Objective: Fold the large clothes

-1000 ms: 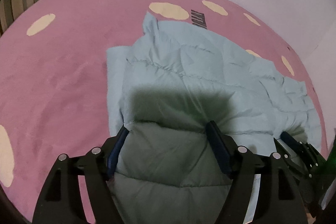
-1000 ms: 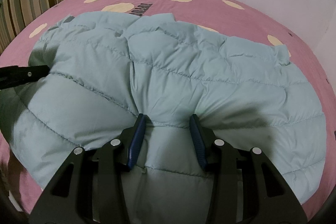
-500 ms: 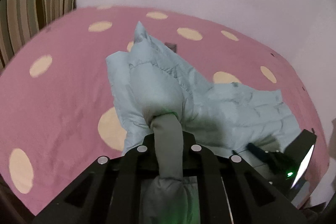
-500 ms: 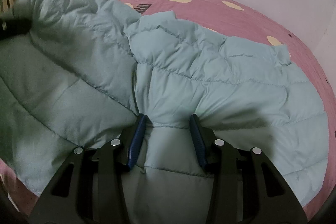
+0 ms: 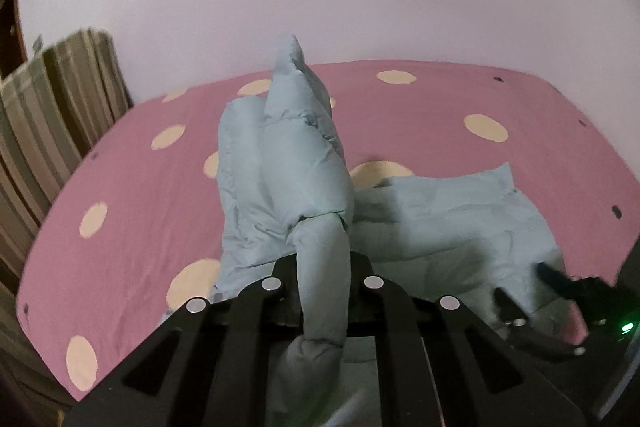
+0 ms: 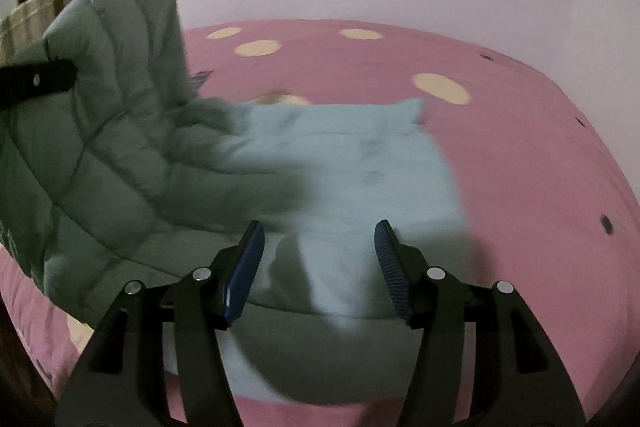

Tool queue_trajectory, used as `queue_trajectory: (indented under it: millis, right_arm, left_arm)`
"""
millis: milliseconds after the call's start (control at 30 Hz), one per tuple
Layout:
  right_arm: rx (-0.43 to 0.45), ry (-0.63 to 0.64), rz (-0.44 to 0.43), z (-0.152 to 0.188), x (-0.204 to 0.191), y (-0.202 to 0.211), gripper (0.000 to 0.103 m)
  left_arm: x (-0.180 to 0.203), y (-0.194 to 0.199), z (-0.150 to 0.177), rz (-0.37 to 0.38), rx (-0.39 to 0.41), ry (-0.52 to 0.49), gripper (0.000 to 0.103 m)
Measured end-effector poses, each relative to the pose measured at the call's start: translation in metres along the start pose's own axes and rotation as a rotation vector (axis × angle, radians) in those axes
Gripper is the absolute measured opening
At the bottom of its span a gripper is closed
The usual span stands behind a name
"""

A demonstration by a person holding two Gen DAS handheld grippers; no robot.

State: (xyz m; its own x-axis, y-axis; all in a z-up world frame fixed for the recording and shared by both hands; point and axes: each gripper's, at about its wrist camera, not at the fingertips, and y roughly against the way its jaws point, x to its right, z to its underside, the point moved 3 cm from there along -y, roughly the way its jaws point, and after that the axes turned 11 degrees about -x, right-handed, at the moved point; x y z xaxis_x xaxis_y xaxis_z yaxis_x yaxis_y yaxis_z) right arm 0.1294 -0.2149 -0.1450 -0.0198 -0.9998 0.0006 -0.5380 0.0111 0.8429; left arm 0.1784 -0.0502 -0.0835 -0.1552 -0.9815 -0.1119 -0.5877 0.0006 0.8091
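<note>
One puffy blue jacket [image 6: 352, 163] is spread on the pink spotted bed [image 6: 520, 155]. Its edge is pinched and lifted by the left gripper [image 5: 323, 267]. The right gripper [image 6: 318, 259] is held open above it.

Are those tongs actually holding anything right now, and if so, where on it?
The left tongs pinch a bunched fold of the light blue puffer jacket, lifting that side. The right tongs are open over it, gripping nothing.
</note>
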Motion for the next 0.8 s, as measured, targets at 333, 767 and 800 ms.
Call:
queue_trajectory:
  millis: [333,767,800]
  right_arm:
    - [-0.035,-0.172,0.042,0.029,0.094,0.006,0.058]
    - [-0.053,-0.256,0.059,0.037,0.124,0.004,0.058]
    - [-0.051,-0.255,0.059,0.037,0.124,0.005,0.058]
  left_arm:
    - [0.114,-0.037,0.007,0.032,-0.051,-0.176,0.006]
    - [0.149,-0.076,0.036,0.071,-0.126,-0.247,0.011]
    - [0.148,-0.070,0.036,0.078,-0.119,-0.242,0.019]
